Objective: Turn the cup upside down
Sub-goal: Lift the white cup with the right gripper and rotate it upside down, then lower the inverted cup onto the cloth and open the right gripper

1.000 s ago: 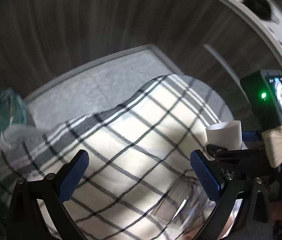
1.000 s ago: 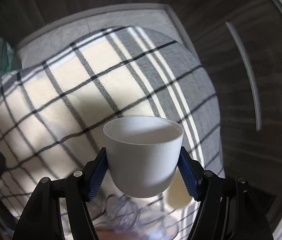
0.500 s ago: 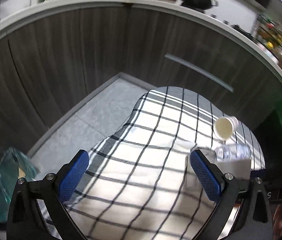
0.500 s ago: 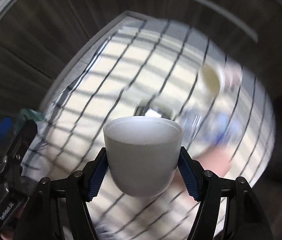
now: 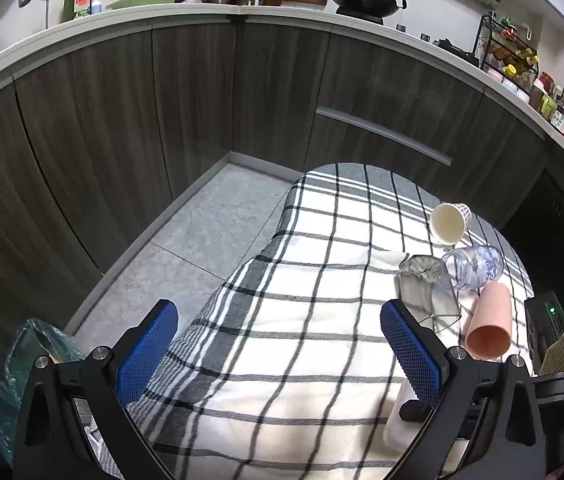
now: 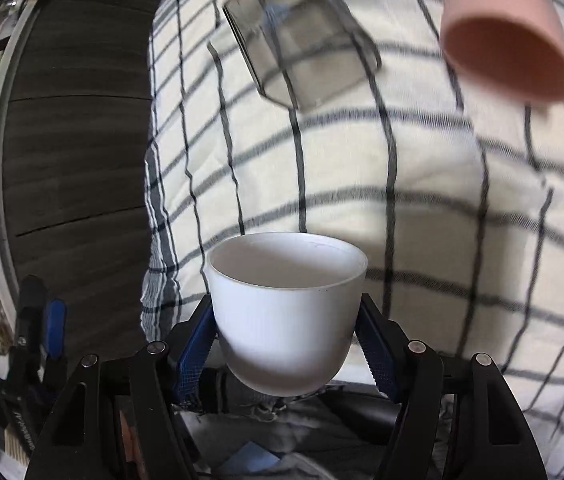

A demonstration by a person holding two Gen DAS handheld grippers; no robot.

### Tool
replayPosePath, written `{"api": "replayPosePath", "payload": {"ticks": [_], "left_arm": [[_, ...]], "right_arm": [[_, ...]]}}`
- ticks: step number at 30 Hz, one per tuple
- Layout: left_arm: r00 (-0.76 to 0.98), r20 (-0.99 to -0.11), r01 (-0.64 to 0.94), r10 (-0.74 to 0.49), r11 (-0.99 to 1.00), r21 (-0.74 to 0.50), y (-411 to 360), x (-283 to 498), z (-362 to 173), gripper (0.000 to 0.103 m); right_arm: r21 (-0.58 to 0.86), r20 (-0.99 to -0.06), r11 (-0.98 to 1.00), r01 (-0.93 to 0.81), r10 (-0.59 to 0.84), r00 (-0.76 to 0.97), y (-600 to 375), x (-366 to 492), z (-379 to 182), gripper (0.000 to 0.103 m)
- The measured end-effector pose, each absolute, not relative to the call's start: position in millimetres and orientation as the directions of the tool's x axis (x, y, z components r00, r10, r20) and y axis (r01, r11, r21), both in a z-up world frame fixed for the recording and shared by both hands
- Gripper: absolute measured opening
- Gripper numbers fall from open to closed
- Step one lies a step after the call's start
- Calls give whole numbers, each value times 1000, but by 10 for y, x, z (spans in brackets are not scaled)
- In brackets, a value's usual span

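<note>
My right gripper [image 6: 286, 344] is shut on a white cup [image 6: 284, 304], its blue pads [image 6: 195, 344] pressing both sides. The cup's mouth faces away from the camera, over the checked cloth [image 6: 422, 184]. The scene in this view is rolled sideways. My left gripper [image 5: 279, 344] is open and empty above the checked cloth [image 5: 282, 340]. A bit of the white cup [image 5: 396, 424] shows at the lower right of the left wrist view, behind the right finger.
On the cloth lie a pink cup [image 5: 488, 326] [image 6: 510, 44], a clear square glass [image 5: 426, 288] [image 6: 302, 44], a clear printed cup [image 5: 474, 266] and a paper cup [image 5: 448, 224]. Dark cabinets [image 5: 161, 112], a counter and grey floor [image 5: 209, 232] surround the table. A green bag [image 5: 21, 368] sits at left.
The right gripper has rolled with the white cup, so its view has turned sideways and come closer to the cloth. The left gripper has tilted up and back, showing the kitchen counter.
</note>
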State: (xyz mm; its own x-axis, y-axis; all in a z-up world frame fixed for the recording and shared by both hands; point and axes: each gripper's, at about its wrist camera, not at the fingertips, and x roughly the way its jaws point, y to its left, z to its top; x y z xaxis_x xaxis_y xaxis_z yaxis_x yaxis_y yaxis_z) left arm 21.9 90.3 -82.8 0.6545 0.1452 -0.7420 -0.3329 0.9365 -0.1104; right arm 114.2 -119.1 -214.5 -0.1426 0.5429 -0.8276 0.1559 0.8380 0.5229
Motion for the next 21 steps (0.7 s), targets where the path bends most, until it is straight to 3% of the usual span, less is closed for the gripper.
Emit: {"api": "replayPosePath", "payload": {"ticks": [15, 16, 18, 21], "left_arm": [[634, -766, -286, 108, 953, -102, 870, 100, -976, 103], [634, -766, -284, 109, 954, -99, 870, 103, -975, 103], [633, -766, -280, 108, 955, -96, 858, 100, -974, 103], [642, -759, -267, 102, 959, -97, 829, 69, -965, 103]], "right_arm": [[483, -850, 860, 163, 505, -148, -1177, 1056, -2358, 68], [483, -850, 861, 159, 504, -150, -1182, 1056, -2353, 69], [483, -851, 862, 155, 503, -149, -1182, 1058, -2334, 83], [491, -855, 859, 147, 507, -111, -1216, 1063, -2253, 84]]}}
